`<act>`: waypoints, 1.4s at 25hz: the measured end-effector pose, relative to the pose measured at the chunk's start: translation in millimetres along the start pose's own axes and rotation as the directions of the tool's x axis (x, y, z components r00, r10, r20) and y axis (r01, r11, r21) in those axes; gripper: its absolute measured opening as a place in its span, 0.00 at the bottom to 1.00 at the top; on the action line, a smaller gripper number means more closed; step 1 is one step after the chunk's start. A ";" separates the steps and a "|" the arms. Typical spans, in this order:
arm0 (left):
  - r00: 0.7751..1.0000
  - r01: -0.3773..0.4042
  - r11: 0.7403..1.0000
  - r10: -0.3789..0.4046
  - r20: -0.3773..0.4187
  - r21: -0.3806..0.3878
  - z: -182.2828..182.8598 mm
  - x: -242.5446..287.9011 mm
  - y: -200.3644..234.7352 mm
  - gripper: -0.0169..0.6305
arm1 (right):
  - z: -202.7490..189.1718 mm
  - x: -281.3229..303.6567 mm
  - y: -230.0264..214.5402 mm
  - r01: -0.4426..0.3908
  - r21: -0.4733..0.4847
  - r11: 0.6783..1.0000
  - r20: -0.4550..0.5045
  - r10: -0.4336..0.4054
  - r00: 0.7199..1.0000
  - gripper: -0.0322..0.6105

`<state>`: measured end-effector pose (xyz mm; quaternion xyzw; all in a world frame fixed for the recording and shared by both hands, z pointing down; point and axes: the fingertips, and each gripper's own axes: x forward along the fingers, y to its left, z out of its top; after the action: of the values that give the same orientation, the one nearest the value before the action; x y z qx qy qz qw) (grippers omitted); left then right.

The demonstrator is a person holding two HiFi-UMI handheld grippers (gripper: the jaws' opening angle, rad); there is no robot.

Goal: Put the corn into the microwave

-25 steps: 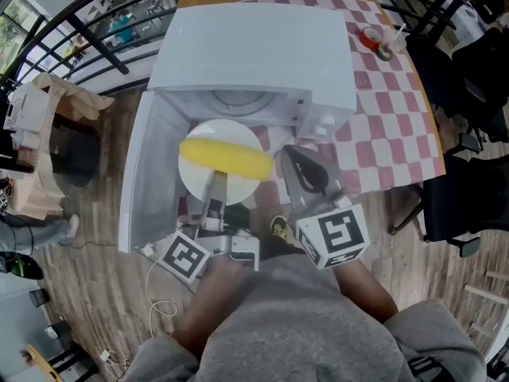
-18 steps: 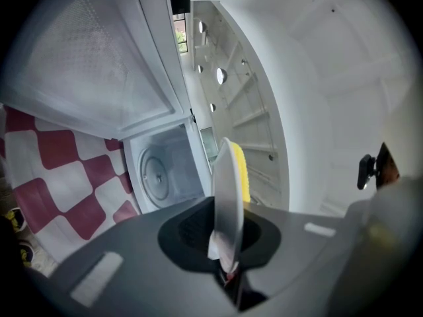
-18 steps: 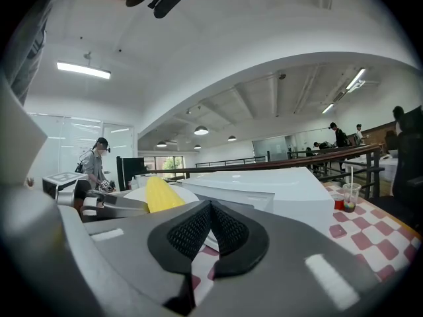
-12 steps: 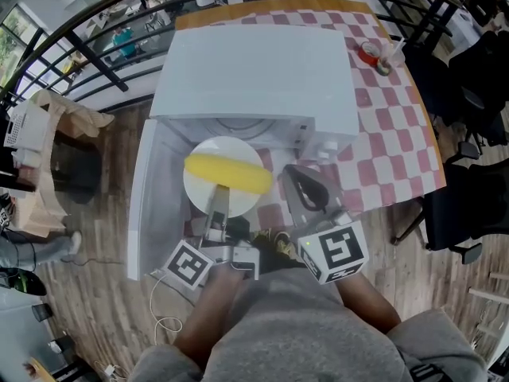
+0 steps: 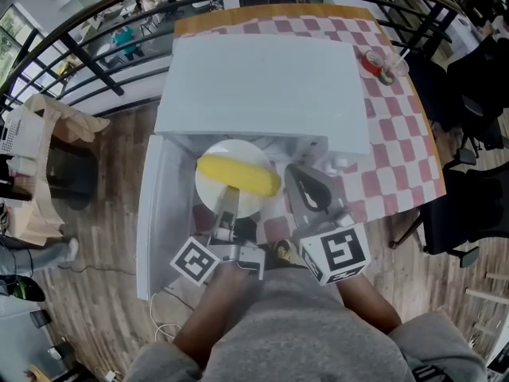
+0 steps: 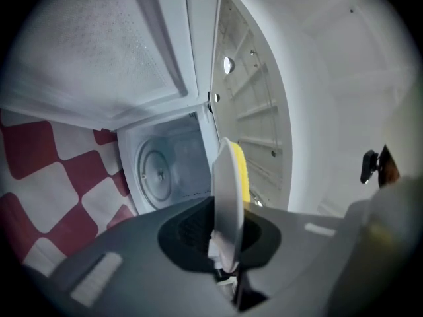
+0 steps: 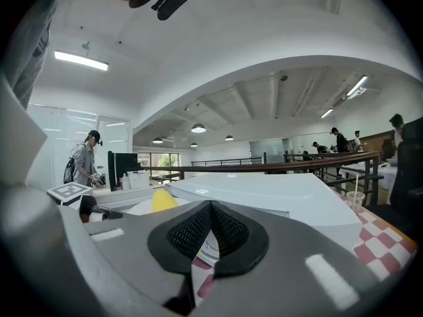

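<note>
A yellow corn cob (image 5: 238, 175) lies on a white plate (image 5: 219, 196) just in front of the white microwave (image 5: 262, 78), whose door (image 5: 153, 213) hangs open at the left. My left gripper (image 5: 228, 205) is shut on the plate's near rim. In the left gripper view the plate (image 6: 228, 197) stands edge-on between the jaws, with the corn (image 6: 243, 174) behind it and the cavity's turntable (image 6: 157, 172) beyond. My right gripper (image 5: 296, 173) is shut and empty, right of the plate. In the right gripper view its jaws (image 7: 210, 220) meet, and the corn (image 7: 163, 200) peeks out at the left.
The microwave stands on a red-and-white checked tablecloth (image 5: 398, 134). A red tape roll (image 5: 371, 37) and a plastic cup (image 5: 391, 50) sit at the back right corner. Black chairs (image 5: 469, 94) stand to the right, a cardboard box (image 5: 48, 134) to the left.
Both grippers have moved forward toward the microwave. The plate with the corn has gone with the left gripper, closer to the open cavity.
</note>
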<state>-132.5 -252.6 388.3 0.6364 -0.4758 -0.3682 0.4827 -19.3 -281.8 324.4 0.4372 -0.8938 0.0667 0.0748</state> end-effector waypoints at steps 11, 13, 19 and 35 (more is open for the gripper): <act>0.999 -0.014 0.999 0.013 -0.042 -0.036 10.9 12.4 26.6 0.05 | -7.3 26.4 2.8 0.047 -0.007 0.999 -0.024 -0.047 0.999 0.05; 0.999 -0.017 0.999 0.015 -0.049 -0.038 12.1 14.8 32.6 0.05 | -9.0 29.2 3.3 0.057 -0.014 0.998 -0.031 -0.057 0.998 0.05; 0.998 -0.015 0.999 0.012 -0.064 -0.049 14.5 20.8 48.9 0.05 | -13.5 37.6 6.0 0.091 -0.032 0.995 -0.038 -0.092 0.995 0.05; 0.994 -0.058 0.997 0.052 -0.099 -0.056 7.5 46.0 91.1 0.05 | -29.7 50.3 1.1 0.110 -0.017 0.994 -0.052 -0.110 0.993 0.05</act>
<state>-149.6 -306.1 473.7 0.6257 -0.4580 -0.3373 0.5338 -48.4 -314.5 363.1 0.4833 -0.8665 0.0677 0.1051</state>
